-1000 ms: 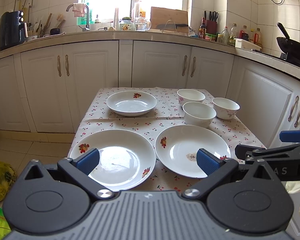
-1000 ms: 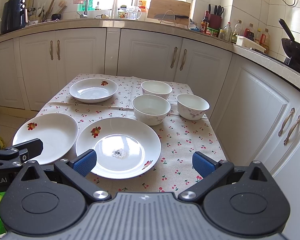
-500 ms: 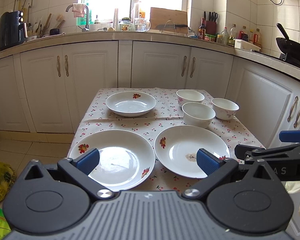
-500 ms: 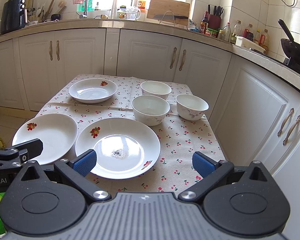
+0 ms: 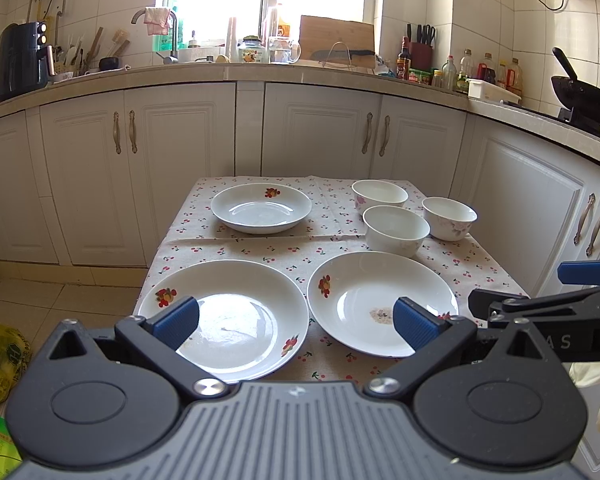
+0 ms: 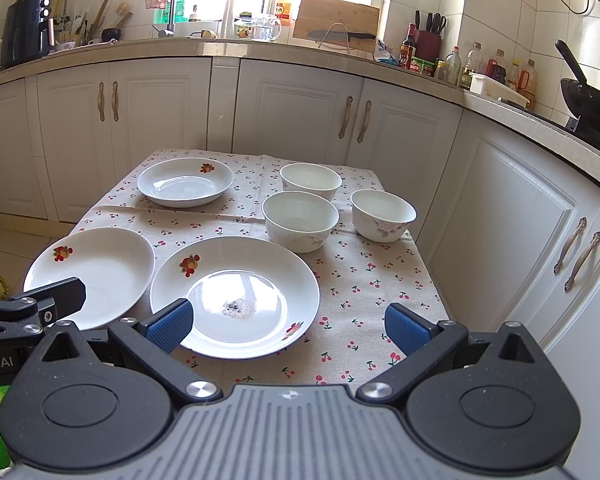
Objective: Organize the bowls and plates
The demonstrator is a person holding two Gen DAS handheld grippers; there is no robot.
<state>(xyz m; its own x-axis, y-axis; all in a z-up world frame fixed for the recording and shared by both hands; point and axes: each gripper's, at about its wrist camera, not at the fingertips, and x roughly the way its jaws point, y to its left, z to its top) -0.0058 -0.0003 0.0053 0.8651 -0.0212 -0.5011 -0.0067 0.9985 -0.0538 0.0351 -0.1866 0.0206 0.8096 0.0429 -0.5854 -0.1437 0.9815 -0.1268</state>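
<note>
A cherry-print cloth tabletop [image 5: 340, 248] stands before white kitchen cabinets [image 5: 180, 152]. Both tongs (left [image 5: 296, 322], right [image 6: 288, 326]) gape empty; only the left view shows a yellow bag [image 5: 0, 364] on the floor.

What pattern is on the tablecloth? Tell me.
Small red cherries on beige tablecloth; clearest in the right wrist view.

White plates [image 5: 228, 316] — cherry-print tablecloth [image 6: 364, 280]

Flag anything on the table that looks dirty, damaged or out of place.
The near right plate has a small greyish speckled smudge in its centre; the other plates look clean there. The tablecloth shows a raised fold across its width behind the near plates. Nothing looks broken or tipped.
</note>
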